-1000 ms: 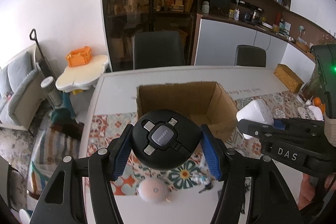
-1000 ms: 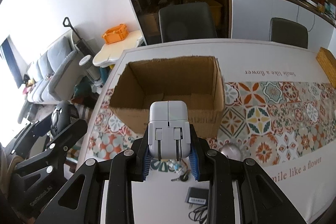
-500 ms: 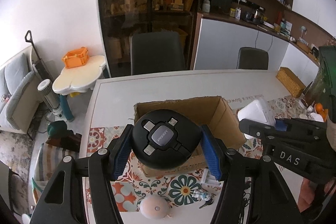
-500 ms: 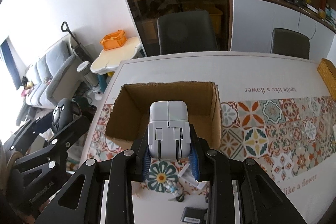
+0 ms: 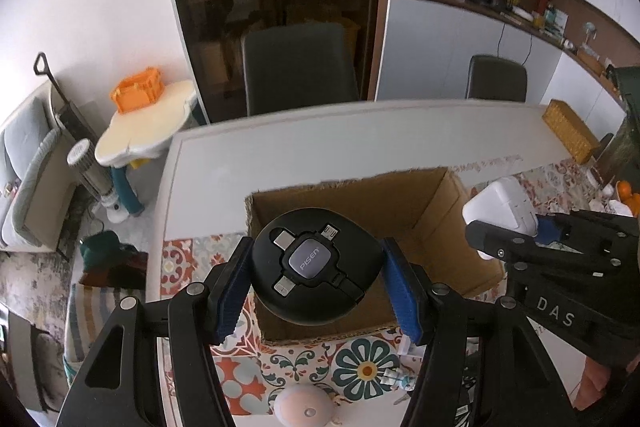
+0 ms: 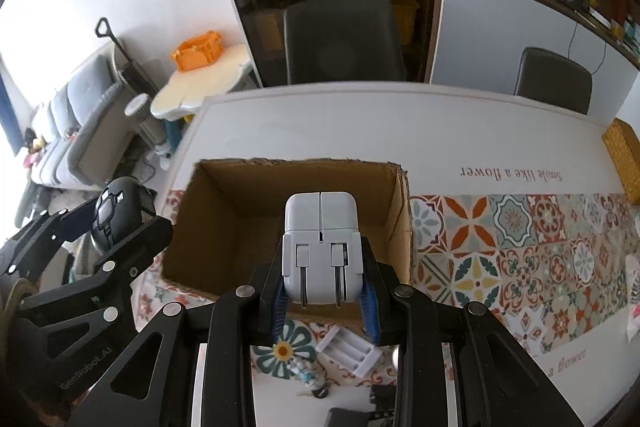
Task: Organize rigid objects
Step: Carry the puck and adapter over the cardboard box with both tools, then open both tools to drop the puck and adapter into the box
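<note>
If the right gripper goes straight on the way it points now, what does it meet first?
Probably the cardboard box: the right gripper, shut on the white charger, points down into its open top. Depth is unclear.

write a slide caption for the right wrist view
Right tongs grip a white plug adapter above an open cardboard box on a tile-patterned table mat.

both grippers, left gripper [image 5: 316, 287] and right gripper [image 6: 325, 301], have drawn back from the cardboard box [image 6: 224, 227].
</note>
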`<state>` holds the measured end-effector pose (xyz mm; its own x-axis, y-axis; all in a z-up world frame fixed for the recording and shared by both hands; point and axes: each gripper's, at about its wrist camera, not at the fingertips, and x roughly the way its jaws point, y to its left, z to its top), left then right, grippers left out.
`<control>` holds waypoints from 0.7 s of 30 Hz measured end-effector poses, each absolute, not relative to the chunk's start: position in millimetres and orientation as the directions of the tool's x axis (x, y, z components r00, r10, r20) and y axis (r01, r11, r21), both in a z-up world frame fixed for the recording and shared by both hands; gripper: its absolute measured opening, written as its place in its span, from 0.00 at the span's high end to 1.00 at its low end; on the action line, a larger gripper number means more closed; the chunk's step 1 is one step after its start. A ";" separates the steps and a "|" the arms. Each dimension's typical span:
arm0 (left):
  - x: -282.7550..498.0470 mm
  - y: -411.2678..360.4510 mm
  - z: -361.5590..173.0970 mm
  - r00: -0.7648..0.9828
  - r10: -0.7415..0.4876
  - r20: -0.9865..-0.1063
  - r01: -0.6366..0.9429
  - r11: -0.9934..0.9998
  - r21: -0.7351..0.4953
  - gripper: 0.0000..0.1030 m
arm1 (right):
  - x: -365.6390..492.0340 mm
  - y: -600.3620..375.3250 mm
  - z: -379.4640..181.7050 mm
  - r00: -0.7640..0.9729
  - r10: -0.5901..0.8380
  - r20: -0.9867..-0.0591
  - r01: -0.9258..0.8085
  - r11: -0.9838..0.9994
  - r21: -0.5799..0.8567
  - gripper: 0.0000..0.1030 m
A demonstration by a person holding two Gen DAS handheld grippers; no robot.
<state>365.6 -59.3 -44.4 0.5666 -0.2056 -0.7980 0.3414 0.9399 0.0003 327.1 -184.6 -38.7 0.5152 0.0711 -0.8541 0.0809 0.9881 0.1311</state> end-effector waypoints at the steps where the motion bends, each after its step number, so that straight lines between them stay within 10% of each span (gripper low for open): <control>1: 369.0 -59.7 -48.9 0.556 -0.202 -0.806 0.339 0.941 -0.002 0.40 | 330.1 -185.2 -42.6 0.504 0.071 -0.861 0.081 0.988 0.128 0.71; 21: 394.8 -62.7 -96.8 0.462 -0.140 -0.876 0.315 0.949 0.015 0.39 | 365.4 -191.9 -106.3 0.334 0.097 -0.938 0.096 0.986 0.136 0.71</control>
<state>394.8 -62.7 -96.8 0.4616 -0.1397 -0.8760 0.3152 0.9489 0.0147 365.4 -191.9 -106.3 0.3338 0.0965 -0.9377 0.0955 0.9862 0.1355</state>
